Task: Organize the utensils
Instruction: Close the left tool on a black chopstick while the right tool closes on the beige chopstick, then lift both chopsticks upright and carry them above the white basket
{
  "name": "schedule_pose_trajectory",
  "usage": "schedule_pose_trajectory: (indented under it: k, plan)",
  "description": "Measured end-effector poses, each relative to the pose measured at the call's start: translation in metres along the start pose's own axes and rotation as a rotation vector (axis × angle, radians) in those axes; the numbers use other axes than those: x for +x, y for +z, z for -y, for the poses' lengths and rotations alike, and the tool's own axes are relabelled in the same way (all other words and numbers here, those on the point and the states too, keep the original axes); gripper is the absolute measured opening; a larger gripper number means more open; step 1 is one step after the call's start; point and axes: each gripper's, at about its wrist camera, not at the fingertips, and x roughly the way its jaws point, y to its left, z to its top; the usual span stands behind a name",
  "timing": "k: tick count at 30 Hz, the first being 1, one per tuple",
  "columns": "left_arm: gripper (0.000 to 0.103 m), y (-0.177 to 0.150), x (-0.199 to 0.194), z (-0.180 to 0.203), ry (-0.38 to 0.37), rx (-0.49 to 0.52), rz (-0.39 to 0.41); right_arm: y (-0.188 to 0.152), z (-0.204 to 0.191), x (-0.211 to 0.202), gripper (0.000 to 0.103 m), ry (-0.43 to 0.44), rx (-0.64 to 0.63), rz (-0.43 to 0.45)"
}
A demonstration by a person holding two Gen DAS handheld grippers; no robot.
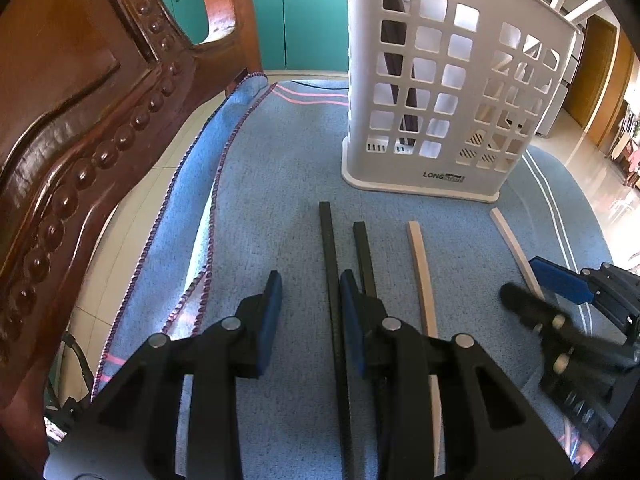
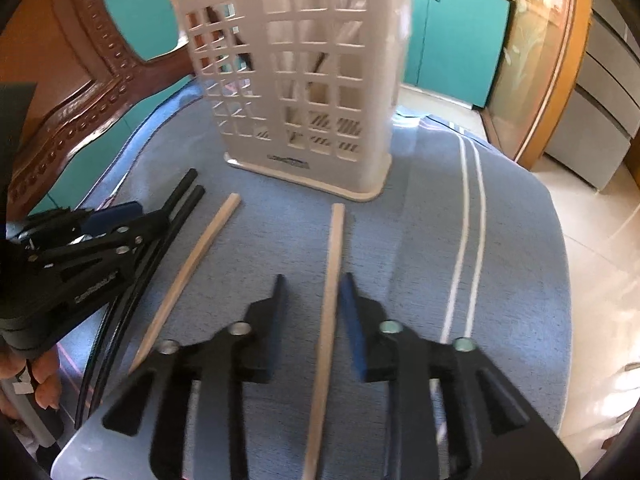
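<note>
Two black chopsticks (image 1: 329,248) and two pale wooden chopsticks (image 1: 420,264) lie on a blue cloth in front of a white slotted utensil holder (image 1: 440,92). My left gripper (image 1: 308,292) is open, low over the cloth, with one black chopstick between its jaws beside the right pad and the other black chopstick (image 1: 365,252) just outside that pad. My right gripper (image 2: 312,300) is open, and one wooden chopstick (image 2: 332,280) lies between its jaws close to the right pad. The other wooden chopstick (image 2: 188,268) lies to its left. The holder (image 2: 304,80) has dark utensils inside.
A carved wooden chair back (image 1: 80,140) rises close on the left. The blue cloth (image 1: 272,184) covers a round table; its edge drops to a tiled floor (image 2: 592,216) on the right. Teal cabinets (image 1: 304,12) stand behind.
</note>
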Motion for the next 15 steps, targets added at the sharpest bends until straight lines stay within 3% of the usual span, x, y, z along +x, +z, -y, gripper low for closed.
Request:
schedule_pose_trajectory:
  k: [4, 6, 7, 8, 9, 15]
  plan:
    - [0.032, 0.0, -0.002, 0.002, -0.003, 0.006, 0.0, 0.002, -0.008, 0.002, 0.04, -0.026, -0.023, 0.005]
    - [0.029, 0.001, -0.003, 0.002, -0.01, 0.006, -0.001, 0.004, -0.005, 0.002, 0.016, -0.031, -0.007, 0.001]
    - [0.026, 0.001, -0.002, 0.001, -0.019, 0.004, -0.002, 0.005, -0.002, 0.002, 0.011, -0.025, 0.007, -0.003]
    - [0.016, 0.001, -0.002, 0.0, -0.027, 0.002, -0.002, 0.006, 0.0, 0.003, 0.007, -0.016, 0.018, -0.006]
    - [0.008, 0.001, -0.002, 0.0, -0.028, 0.001, 0.0, 0.006, 0.002, 0.003, 0.006, -0.006, 0.029, -0.007]
    - [0.007, 0.002, -0.019, -0.003, -0.063, -0.019, 0.042, 0.011, 0.014, -0.009, 0.006, 0.063, 0.086, 0.011]
